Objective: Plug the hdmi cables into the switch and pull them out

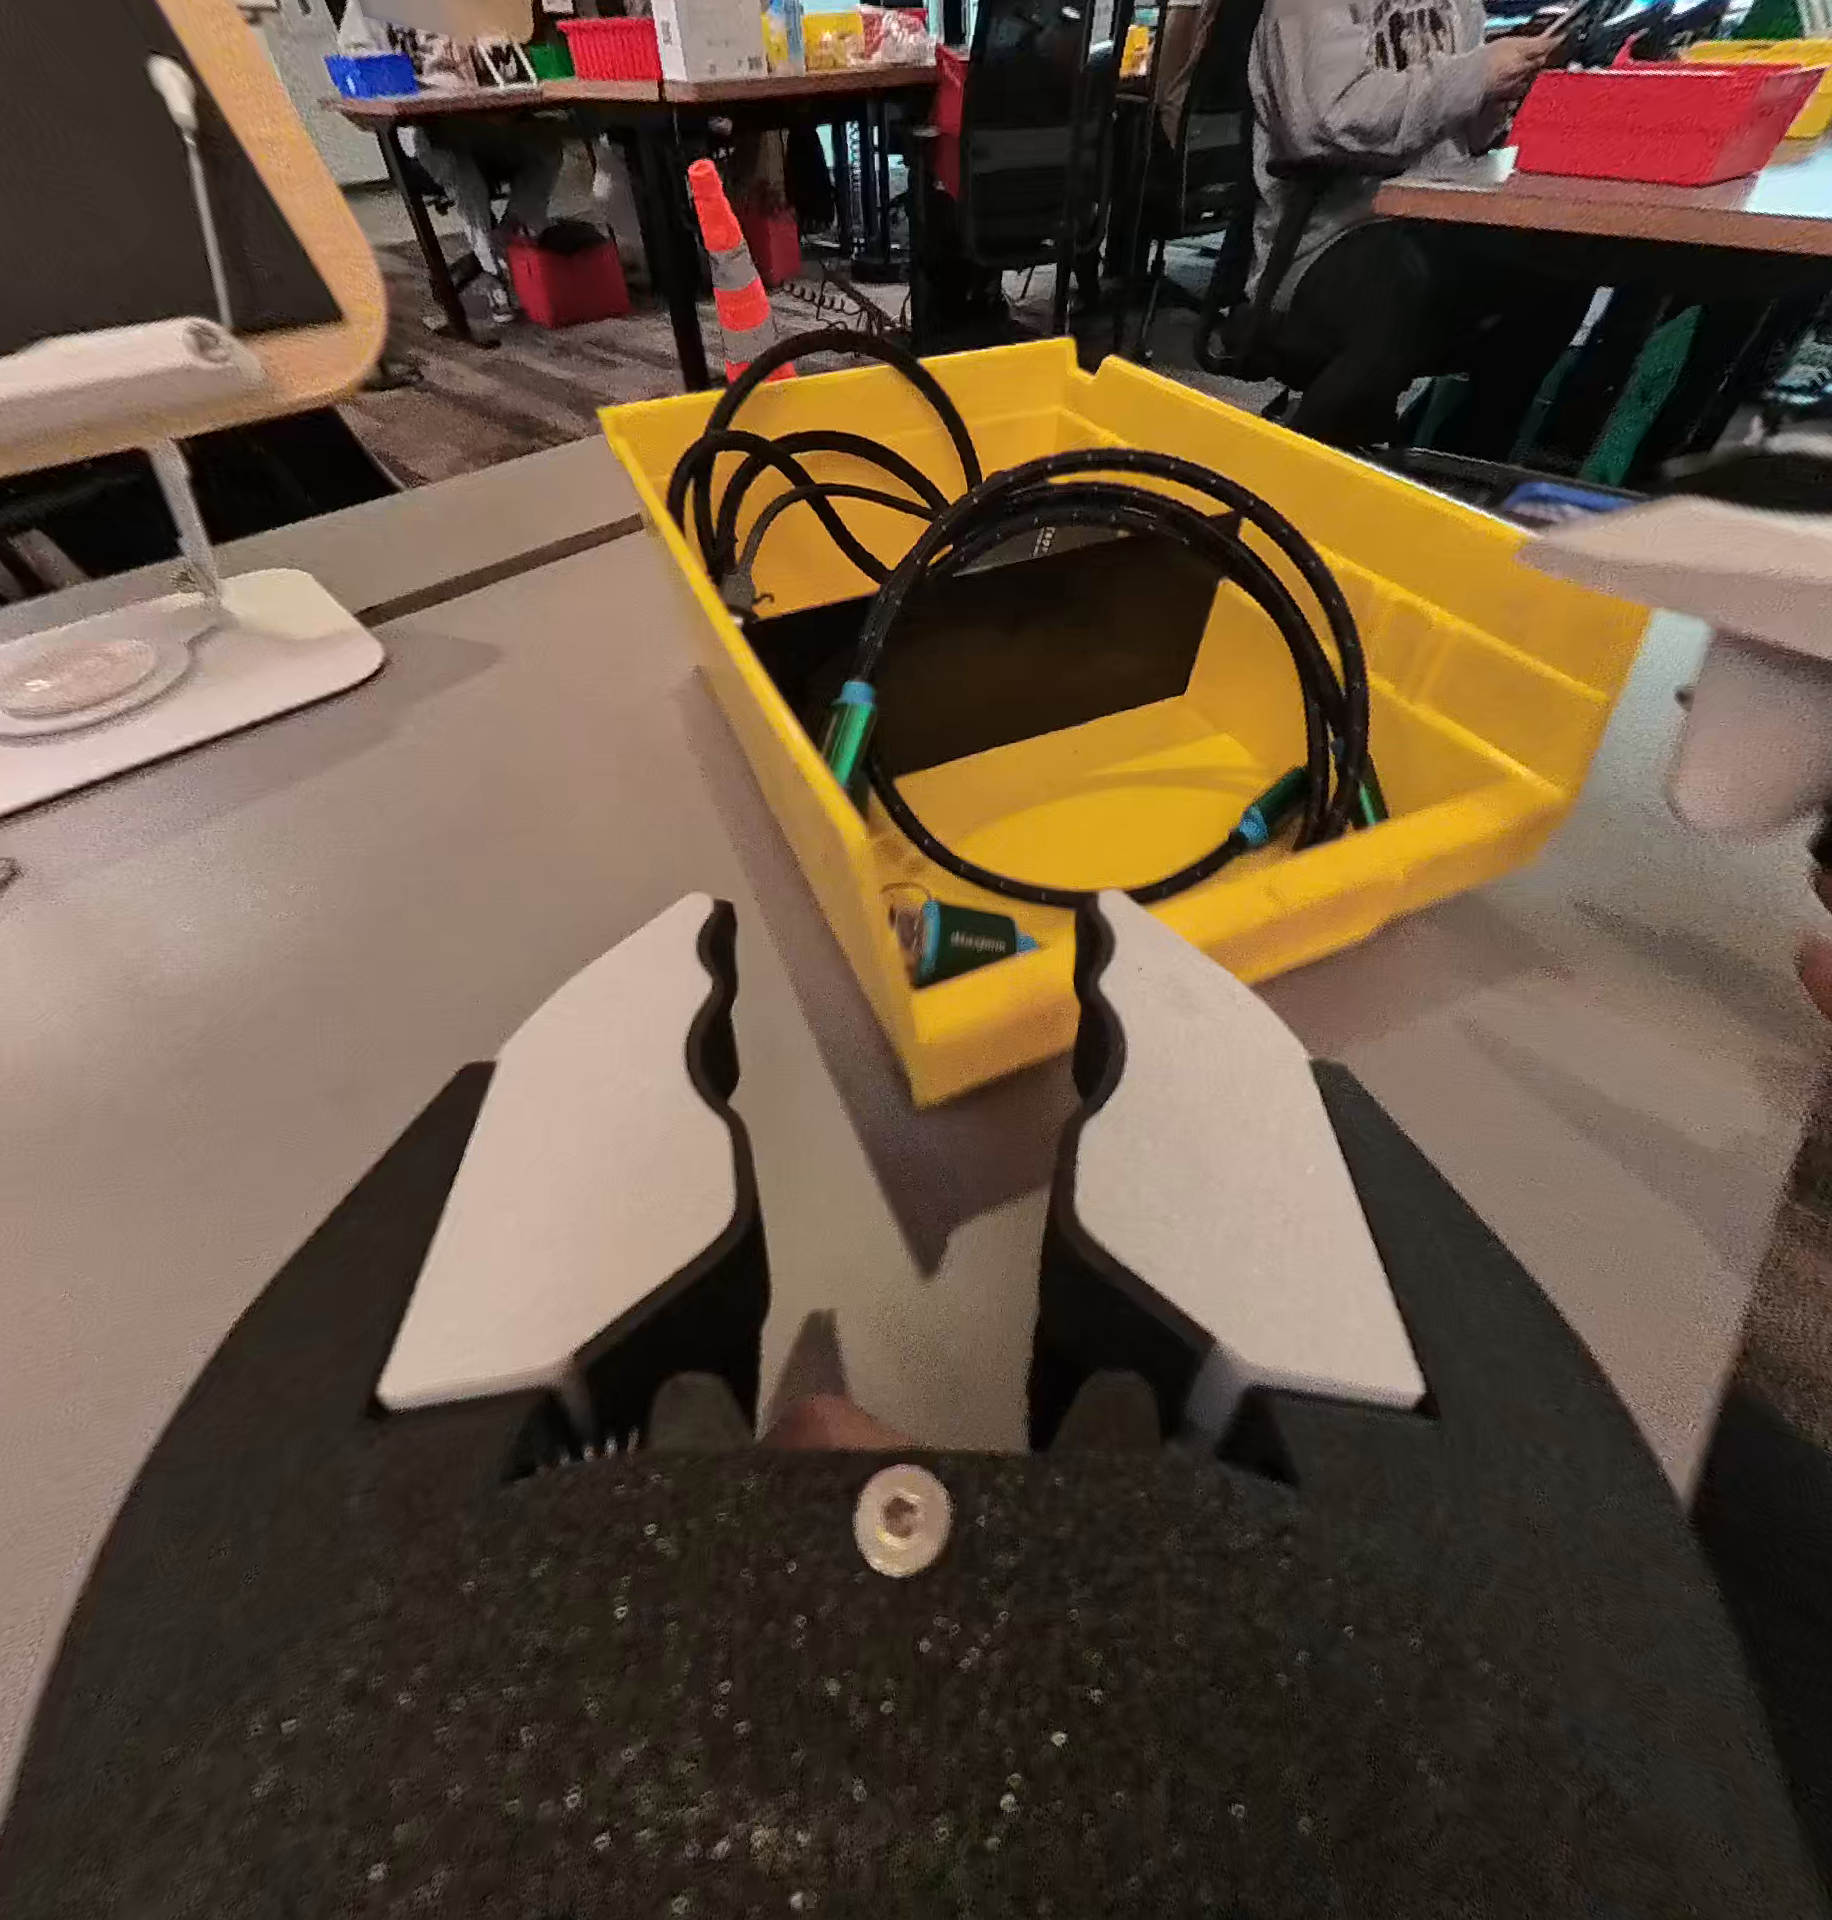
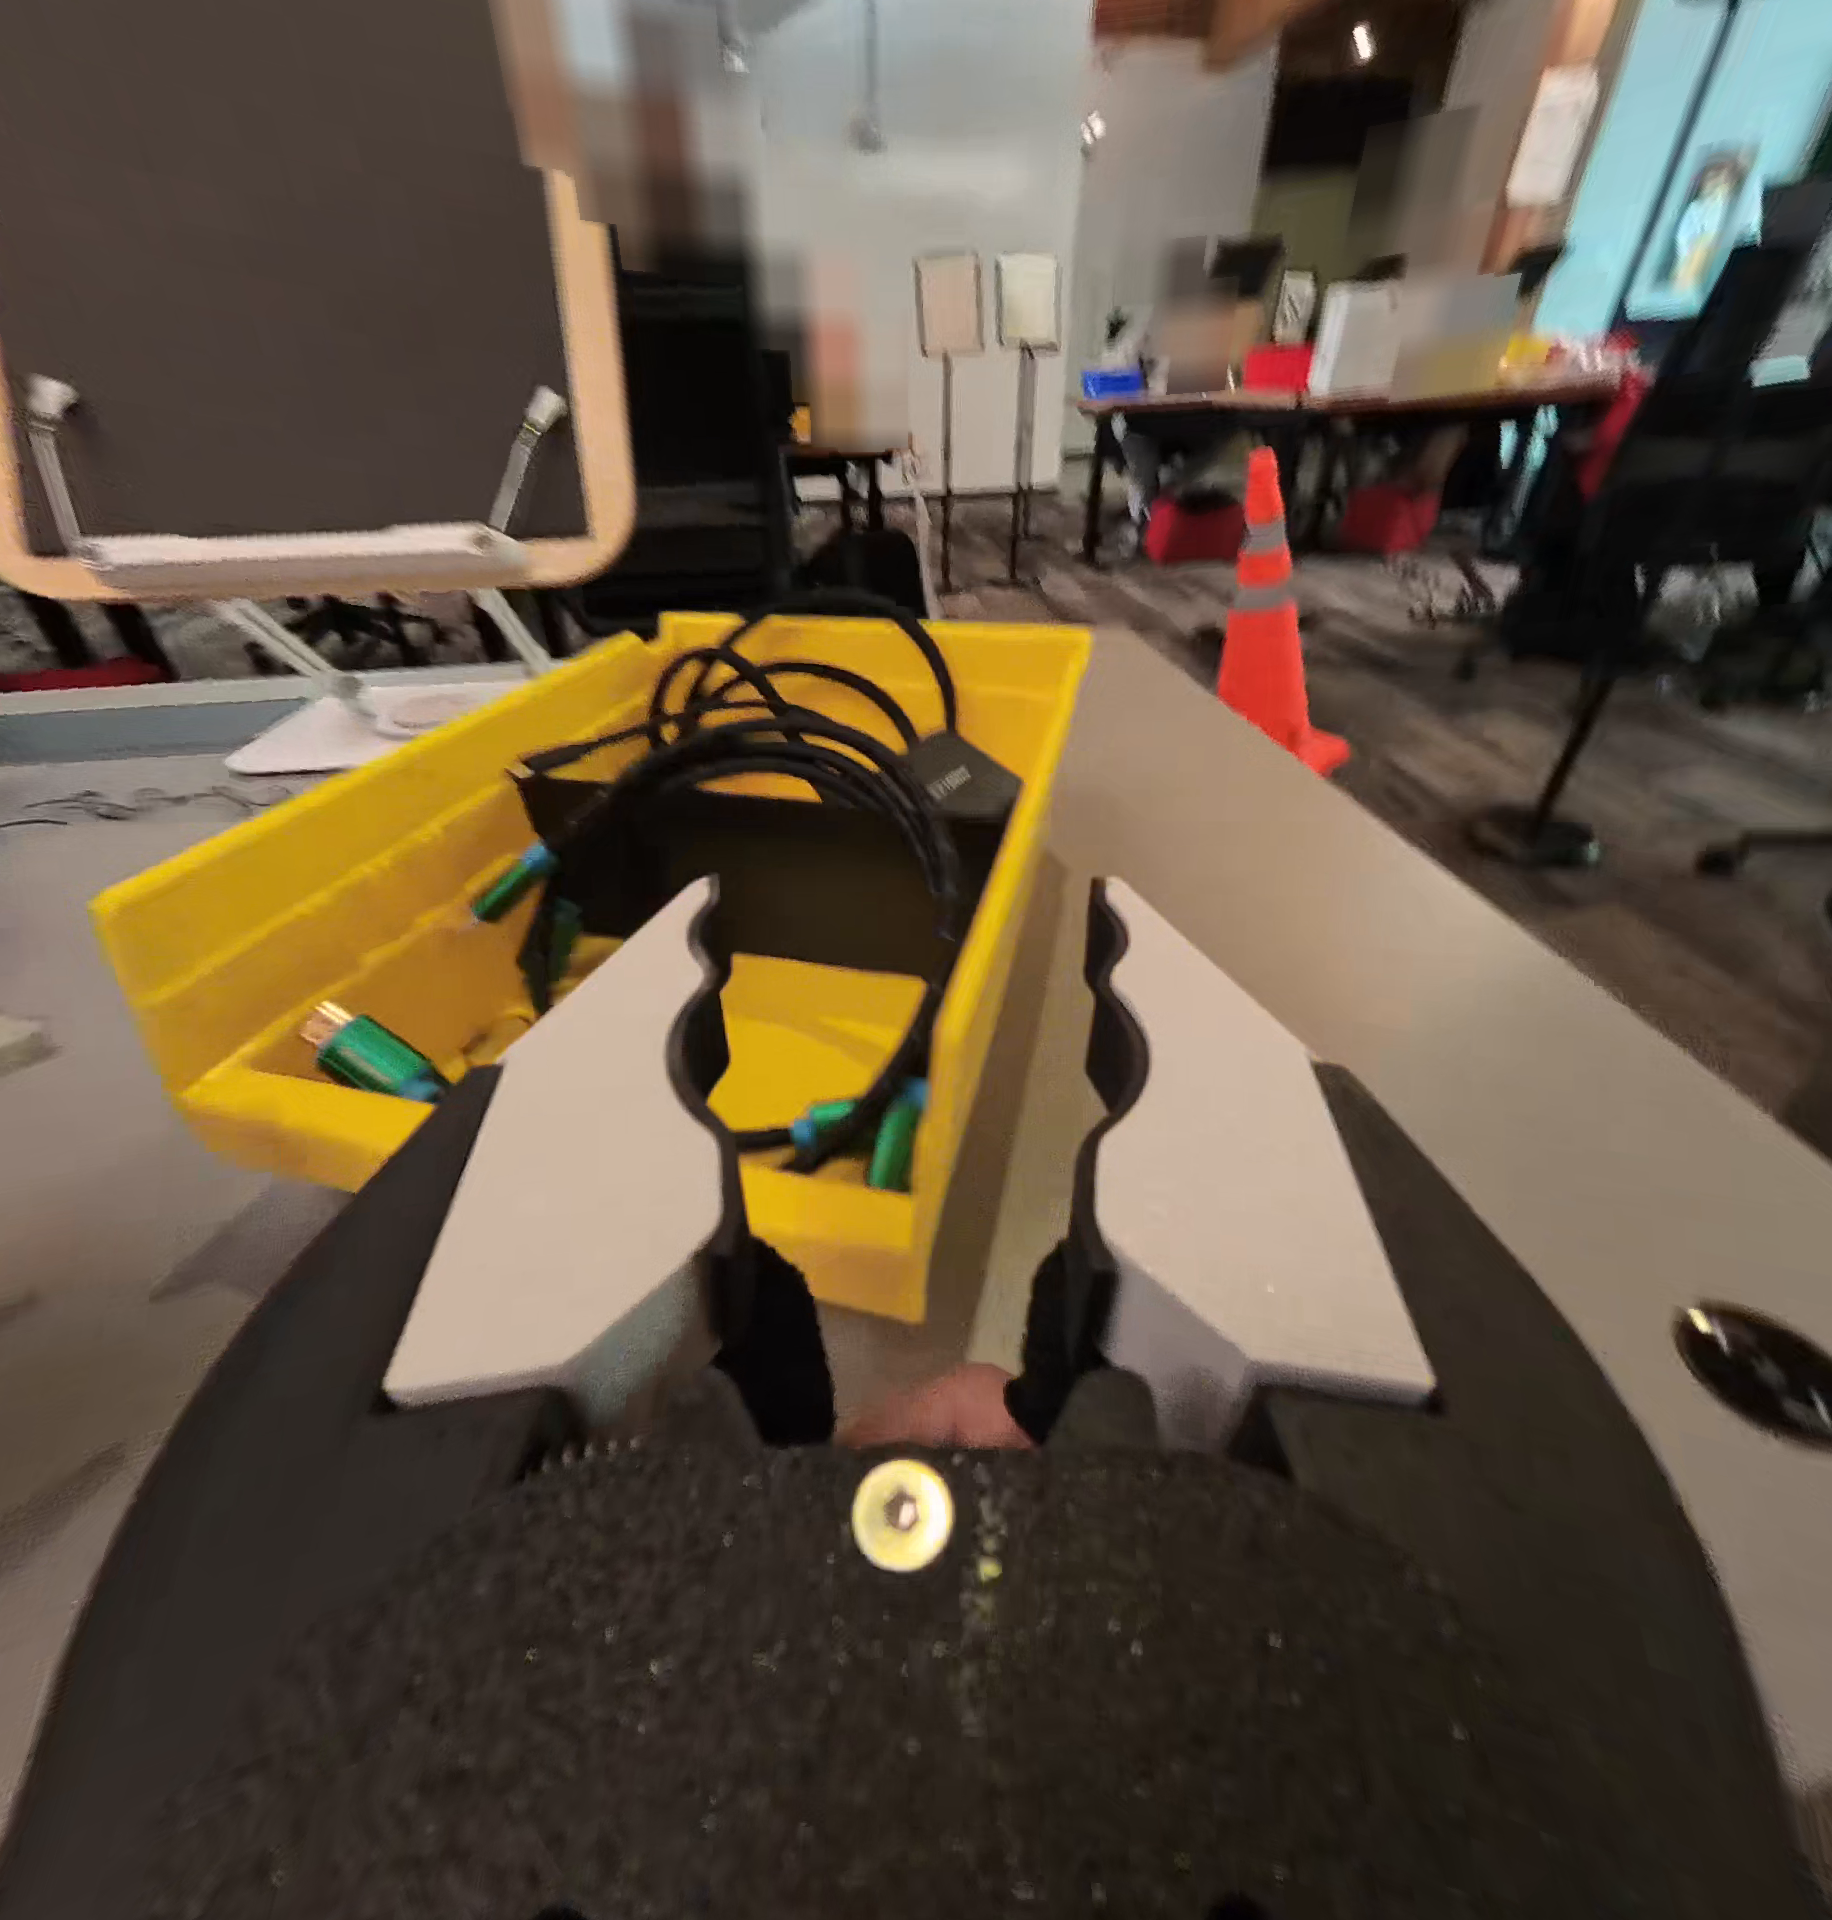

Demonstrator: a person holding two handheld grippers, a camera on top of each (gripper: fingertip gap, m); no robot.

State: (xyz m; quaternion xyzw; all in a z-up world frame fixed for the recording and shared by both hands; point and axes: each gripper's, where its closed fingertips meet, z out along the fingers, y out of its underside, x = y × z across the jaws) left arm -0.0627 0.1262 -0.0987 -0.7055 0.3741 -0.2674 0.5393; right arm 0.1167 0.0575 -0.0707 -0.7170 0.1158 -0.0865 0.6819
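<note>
Left gripper: hovering over the grey table, fingers standing apart with nothing between them.

Right gripper: hovering over the same table, fingers likewise spread and gripping nothing. Its blurred shape is also showing at the right edge of the left wrist view.

Yellow bin: sitting on the table just ahead of both pairs of fingers; in the left wrist view its near corner is lying between the fingertips, and in the right wrist view its near end is showing between them.

HDMI cables: black braided, lying coiled inside the bin, loops rising above its rim. Green plug with a blue collar: resting in the bin's near corner, just beyond the left fingertips. Further green plugs: lying at the near wall, just ahead of the right fingers; one more is sitting left of the right fingers.

Switch: black box, lying in the bin under the coils, farther ahead of both fingers; no cable visibly plugged in.

Orange traffic cone: standing on the floor beyond the table.

Tablet stand: standing on the table, left of the left fingers.
</note>
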